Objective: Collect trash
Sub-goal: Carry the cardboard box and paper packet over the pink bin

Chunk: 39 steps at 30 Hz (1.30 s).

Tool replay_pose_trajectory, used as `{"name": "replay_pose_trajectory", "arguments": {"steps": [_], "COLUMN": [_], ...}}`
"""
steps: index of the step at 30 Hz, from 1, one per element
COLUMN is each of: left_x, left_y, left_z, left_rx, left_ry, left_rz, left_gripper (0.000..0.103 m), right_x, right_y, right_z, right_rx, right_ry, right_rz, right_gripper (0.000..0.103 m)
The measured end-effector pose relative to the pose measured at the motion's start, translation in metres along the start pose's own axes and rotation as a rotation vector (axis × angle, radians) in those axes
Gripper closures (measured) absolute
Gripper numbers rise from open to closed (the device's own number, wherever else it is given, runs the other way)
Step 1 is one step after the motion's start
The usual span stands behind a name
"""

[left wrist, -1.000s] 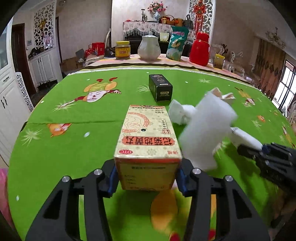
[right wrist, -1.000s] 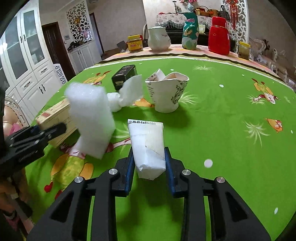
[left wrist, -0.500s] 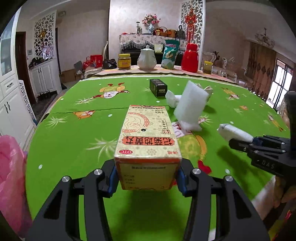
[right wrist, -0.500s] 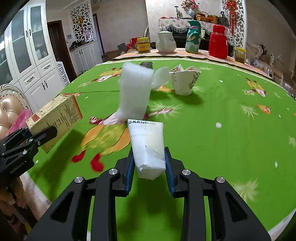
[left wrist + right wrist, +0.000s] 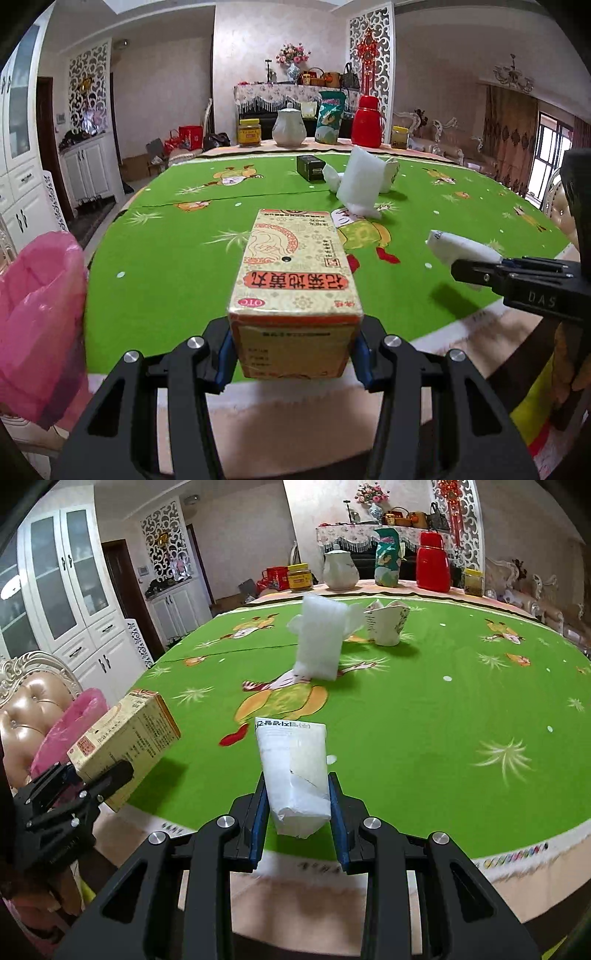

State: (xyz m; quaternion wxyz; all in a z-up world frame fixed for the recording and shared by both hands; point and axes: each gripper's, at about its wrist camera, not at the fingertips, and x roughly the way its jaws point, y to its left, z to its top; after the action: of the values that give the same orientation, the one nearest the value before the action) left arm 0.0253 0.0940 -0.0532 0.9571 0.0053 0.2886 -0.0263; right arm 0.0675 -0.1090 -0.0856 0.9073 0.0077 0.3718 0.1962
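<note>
My left gripper is shut on a yellow medicine box with red Chinese print, held above the near edge of the green table. It also shows in the right wrist view. My right gripper is shut on a white squeezed tube, also seen in the left wrist view. A pink trash bag hangs open at the lower left, beside the table. On the table remain a white foam block, crumpled tissue, a paper cup and a black box.
A jar, white teapot, snack bag and red thermos stand along the table's far edge. A padded chair sits left of the table, white cabinets behind it.
Both grippers have pulled back from the table's middle to its near edge, still holding the box and the tube. The pink bag has come into view at the left.
</note>
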Motion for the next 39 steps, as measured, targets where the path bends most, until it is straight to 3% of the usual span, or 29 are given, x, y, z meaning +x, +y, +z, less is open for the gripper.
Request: {"name": "replay_pose_trajectory", "arguments": {"steps": [10,19,39], "left_x": [-0.021,-0.037,-0.092], "left_y": [0.011,0.019,0.110], "left_z": [-0.001,-0.004,-0.003], "left_rx": [-0.016,-0.008,-0.099], "left_ry": [-0.062,-0.095,-0.189], "left_rz": [0.026,0.055,0.226], "left_gripper": [0.054,0.054,0.054], "right_x": [-0.019,-0.021,-0.002], "right_y": [0.019,0.060,0.158], "right_z": [-0.004,-0.005,0.020], "right_rx": [-0.003,-0.080,-0.228], "right_ry": [-0.064,-0.102,-0.144], "right_rz": [0.023,0.062,0.162], "right_gripper": [0.072,0.072,0.072]}}
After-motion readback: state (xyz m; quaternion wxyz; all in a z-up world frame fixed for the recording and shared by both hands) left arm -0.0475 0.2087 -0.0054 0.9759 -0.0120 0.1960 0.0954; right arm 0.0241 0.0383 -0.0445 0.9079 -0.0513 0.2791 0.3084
